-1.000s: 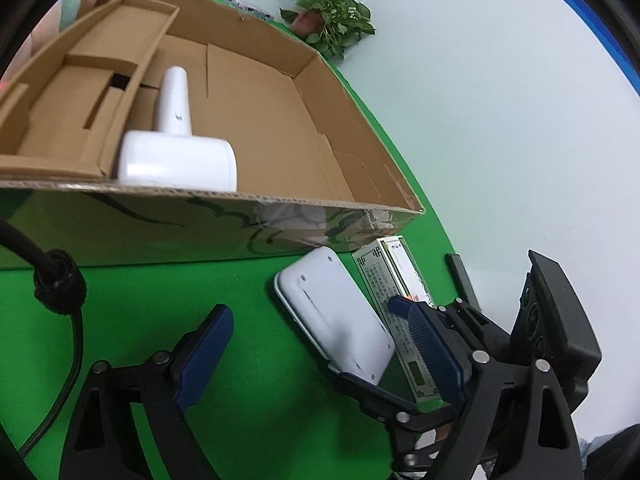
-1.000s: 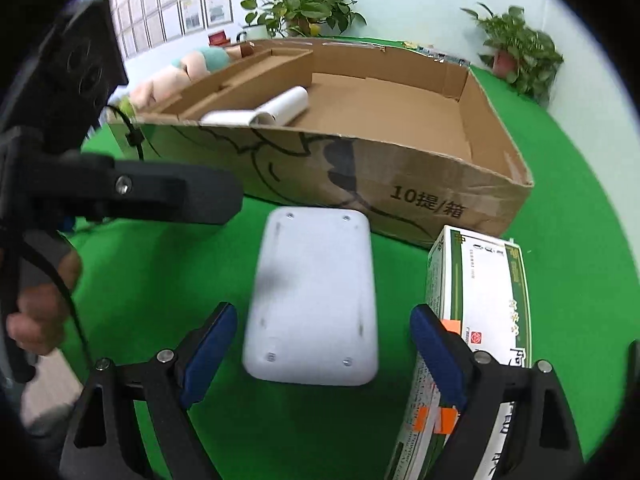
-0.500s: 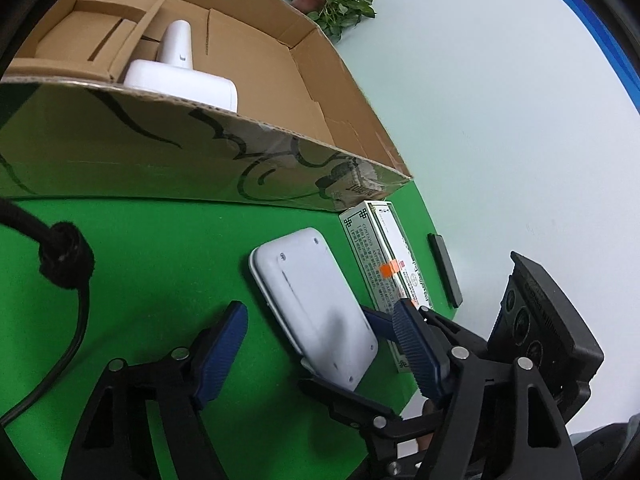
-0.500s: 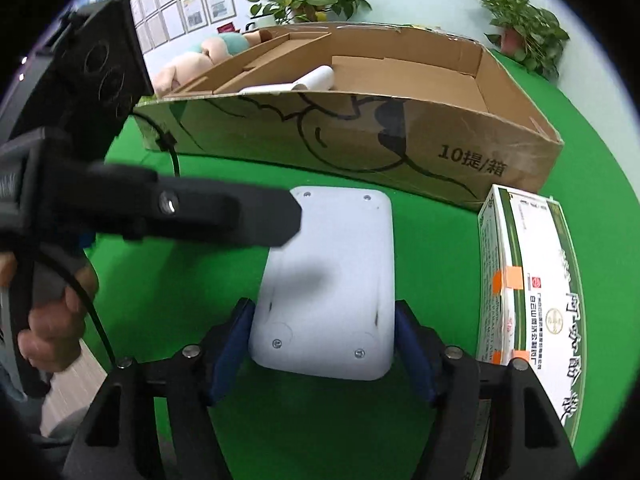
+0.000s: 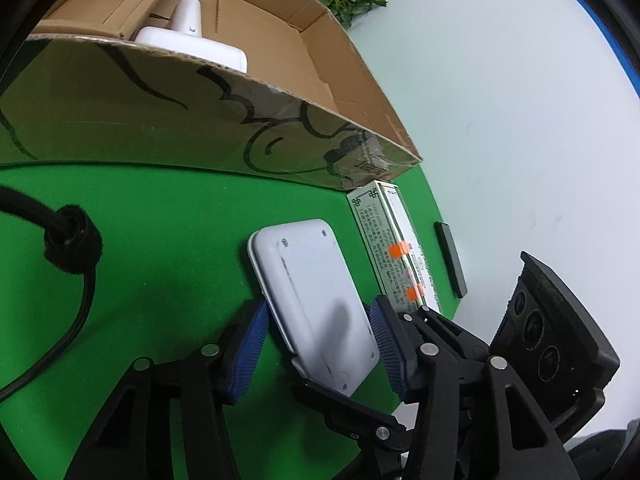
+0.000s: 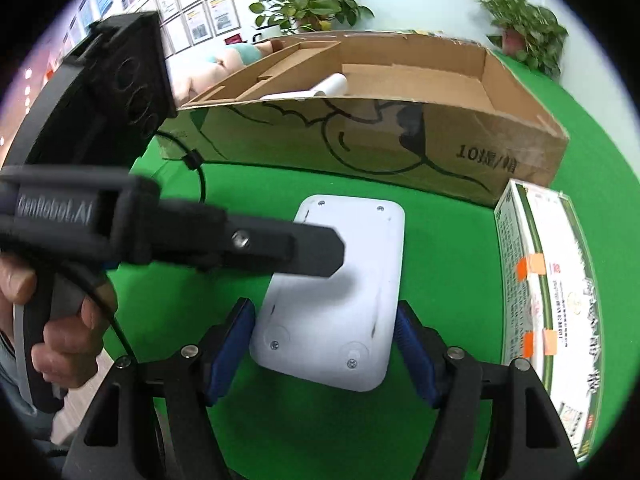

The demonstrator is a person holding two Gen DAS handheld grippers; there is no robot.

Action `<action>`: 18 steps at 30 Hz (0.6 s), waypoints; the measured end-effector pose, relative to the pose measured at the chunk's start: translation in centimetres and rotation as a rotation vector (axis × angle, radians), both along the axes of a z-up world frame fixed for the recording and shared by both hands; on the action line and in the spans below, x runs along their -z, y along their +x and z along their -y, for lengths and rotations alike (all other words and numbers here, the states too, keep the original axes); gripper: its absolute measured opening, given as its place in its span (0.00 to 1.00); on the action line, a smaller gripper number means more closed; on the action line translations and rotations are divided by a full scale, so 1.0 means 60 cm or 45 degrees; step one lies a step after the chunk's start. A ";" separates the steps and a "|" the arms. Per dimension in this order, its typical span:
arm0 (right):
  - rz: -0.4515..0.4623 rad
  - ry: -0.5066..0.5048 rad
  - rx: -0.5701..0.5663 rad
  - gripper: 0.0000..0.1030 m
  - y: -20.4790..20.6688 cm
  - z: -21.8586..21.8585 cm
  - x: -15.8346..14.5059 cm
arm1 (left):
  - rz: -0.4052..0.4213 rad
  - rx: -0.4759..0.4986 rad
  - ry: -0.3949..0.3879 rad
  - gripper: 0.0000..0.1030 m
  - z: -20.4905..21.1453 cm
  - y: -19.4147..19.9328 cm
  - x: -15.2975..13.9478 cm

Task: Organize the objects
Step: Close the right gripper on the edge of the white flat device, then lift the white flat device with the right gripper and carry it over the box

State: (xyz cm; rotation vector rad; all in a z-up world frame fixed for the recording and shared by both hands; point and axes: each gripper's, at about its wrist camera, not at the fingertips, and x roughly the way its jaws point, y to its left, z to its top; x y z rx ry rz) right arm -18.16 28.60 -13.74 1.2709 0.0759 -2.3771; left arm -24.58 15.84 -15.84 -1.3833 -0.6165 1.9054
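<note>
The white device (image 6: 332, 288) lies on the green tabletop (image 6: 444, 264) just in front of the box (image 6: 384, 140). The right claw (image 6: 324, 350) clamps its near end. The left claw (image 5: 316, 350), jaws just closing, straddles it, pads at its sides.

Behind your table (image 6: 248, 184), two potted plants (image 6: 308, 4) against the wall, framed papers (image 6: 200, 8) hanging at the left.

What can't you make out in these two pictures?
- White device: only its screwed underside shows in both views; its front faces the green mat.
- White object in the cardboard box: the near wall hides its lower part.
- Green-and-white carton: right wrist view cuts off its near end, print too small to read.
</note>
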 end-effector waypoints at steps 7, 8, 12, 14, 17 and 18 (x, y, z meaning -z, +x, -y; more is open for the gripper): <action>-0.015 0.060 0.025 0.68 0.000 0.008 0.002 | -0.003 -0.016 -0.046 0.34 -0.005 0.001 0.002; -0.016 0.068 0.026 0.68 0.001 0.009 0.003 | -0.005 -0.017 -0.053 0.32 -0.005 0.003 0.002; -0.029 0.138 0.047 0.68 0.009 0.021 0.007 | -0.005 -0.017 -0.070 0.25 -0.007 0.007 0.003; -0.047 0.182 0.053 0.68 0.015 0.027 0.009 | -0.008 -0.015 -0.073 0.25 -0.008 0.010 0.002; -0.074 0.211 0.064 0.67 0.021 0.031 0.008 | -0.018 -0.013 -0.063 0.24 -0.017 0.008 -0.005; -0.081 0.217 0.069 0.67 0.023 0.031 0.007 | -0.021 -0.013 -0.062 0.24 -0.018 0.009 -0.007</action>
